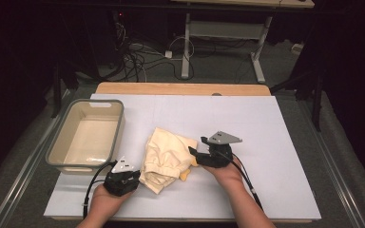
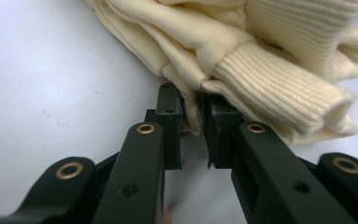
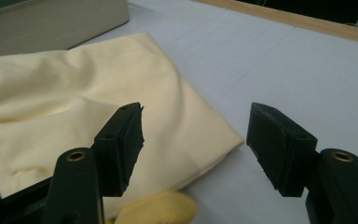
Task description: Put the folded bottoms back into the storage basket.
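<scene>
Left tool pinches a fold of the cream sweater, which lies bunched mid-tabletop beside the tub. Right tool gapes wide over its edge.

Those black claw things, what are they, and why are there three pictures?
They are grabbing tools. A person holds one in each hand and squeezes things between the two black jaws.

The high view looks down on the white table from above. You can see the left gripper and the right gripper, with a cream sweater crumpled between them and an empty tub on the left.

The other two pictures come from little cameras riding on each tool. In the left gripper view, the left gripper has its jaws pinched on a fold of the sweater, near its ribbed cuff. In the right gripper view, the right gripper has its jaws wide apart, holding nothing, just above the sweater.
</scene>
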`<state>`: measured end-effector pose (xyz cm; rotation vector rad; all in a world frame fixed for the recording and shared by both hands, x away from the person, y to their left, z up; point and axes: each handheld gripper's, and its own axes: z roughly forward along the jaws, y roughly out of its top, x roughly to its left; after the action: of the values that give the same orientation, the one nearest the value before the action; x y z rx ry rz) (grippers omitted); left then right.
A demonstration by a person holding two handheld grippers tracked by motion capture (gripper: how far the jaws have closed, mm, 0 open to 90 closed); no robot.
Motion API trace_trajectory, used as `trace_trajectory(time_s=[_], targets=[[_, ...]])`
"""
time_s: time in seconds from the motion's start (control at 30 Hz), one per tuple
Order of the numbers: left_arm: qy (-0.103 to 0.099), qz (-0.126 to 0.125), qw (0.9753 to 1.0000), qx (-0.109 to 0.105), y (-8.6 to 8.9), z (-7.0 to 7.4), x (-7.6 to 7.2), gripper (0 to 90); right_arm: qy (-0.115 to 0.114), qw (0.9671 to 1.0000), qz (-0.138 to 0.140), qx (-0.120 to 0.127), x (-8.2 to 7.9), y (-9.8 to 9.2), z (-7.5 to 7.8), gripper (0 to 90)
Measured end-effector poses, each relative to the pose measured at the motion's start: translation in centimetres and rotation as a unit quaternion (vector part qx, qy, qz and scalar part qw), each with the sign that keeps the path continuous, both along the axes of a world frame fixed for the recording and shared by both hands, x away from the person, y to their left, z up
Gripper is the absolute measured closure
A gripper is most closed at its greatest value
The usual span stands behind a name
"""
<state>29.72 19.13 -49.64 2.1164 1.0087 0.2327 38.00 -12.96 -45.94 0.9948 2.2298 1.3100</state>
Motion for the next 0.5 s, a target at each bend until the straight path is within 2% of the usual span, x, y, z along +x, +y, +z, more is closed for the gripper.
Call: trace_trajectory(time_s=[0.07,0.2,0.3,0.4,0.43,0.5], targets=[[0.000,0.001,1.0000,-0.001,0.0,0.0,0.0,76.2,0.009,0.9999,-0.007,-0.004,1.3,0.6,-0.1,36.0],[-0.001,0.001,1.0000,0.000,0.0,0.0,0.0,76.2,0.046,0.9989,-0.004,-0.009,3.1,1.6,-0.7,31.2],[-0.002,0.001,1.0000,0.001,0.0,0.0,0.0,76.2,0.062,0.9975,-0.007,-0.033,4.1,2.3,-1.3,26.3],[-0.002,0.001,1.0000,0.001,0.0,0.0,0.0,76.2,0.088,0.9950,-0.018,-0.044,4.9,2.7,-1.9,14.8],[-0.001,0.000,1.0000,0.001,-0.1,0.0,0.0,76.1,0.100,0.9932,-0.024,-0.055,5.1,2.8,-2.1,12.5],[-0.002,-0.001,1.0000,0.003,-0.1,0.0,0.0,75.7,0.112,0.9907,-0.014,-0.076,5.1,3.1,-2.7,11.8]])
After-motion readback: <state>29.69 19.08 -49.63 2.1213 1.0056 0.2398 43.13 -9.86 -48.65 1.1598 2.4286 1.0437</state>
